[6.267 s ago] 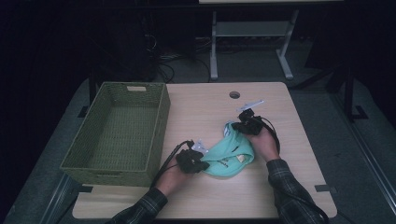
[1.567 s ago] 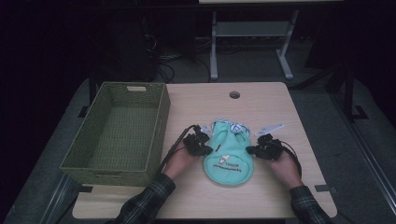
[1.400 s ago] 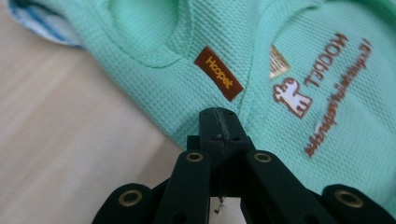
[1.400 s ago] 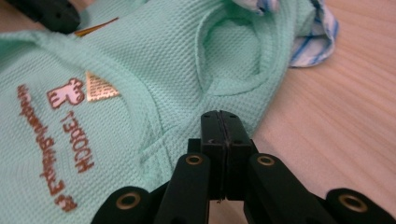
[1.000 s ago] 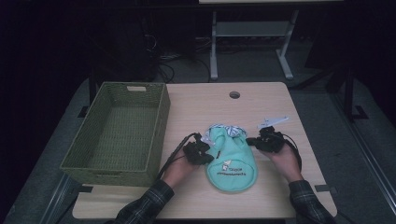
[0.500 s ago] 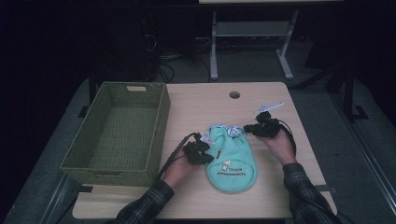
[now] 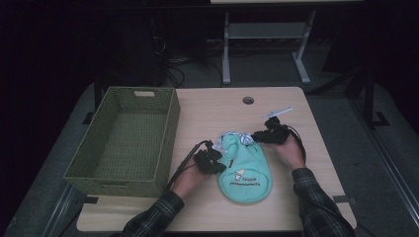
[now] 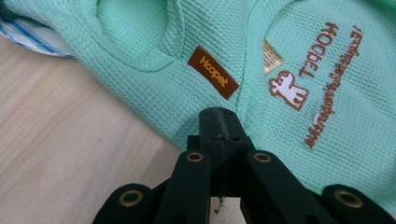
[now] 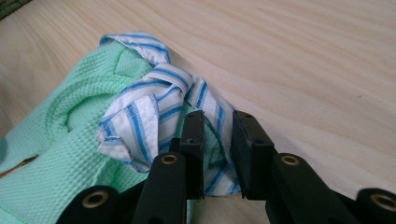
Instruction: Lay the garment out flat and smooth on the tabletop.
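Empty wicker basket [image 7: 123, 138] at table's left. Left gripper [image 7: 210, 160] pinched tight on mint garment [image 7: 244, 170] at its left edge, mid-table. Right gripper [image 7: 264, 134], beside the hem half a second ago, now narrowed on striped collar [image 9: 154, 112] at top; probably straightening or folding before basketing

Waffle-knit cloth garment [image 8: 327, 60]; matt wood table [image 7: 217, 111].
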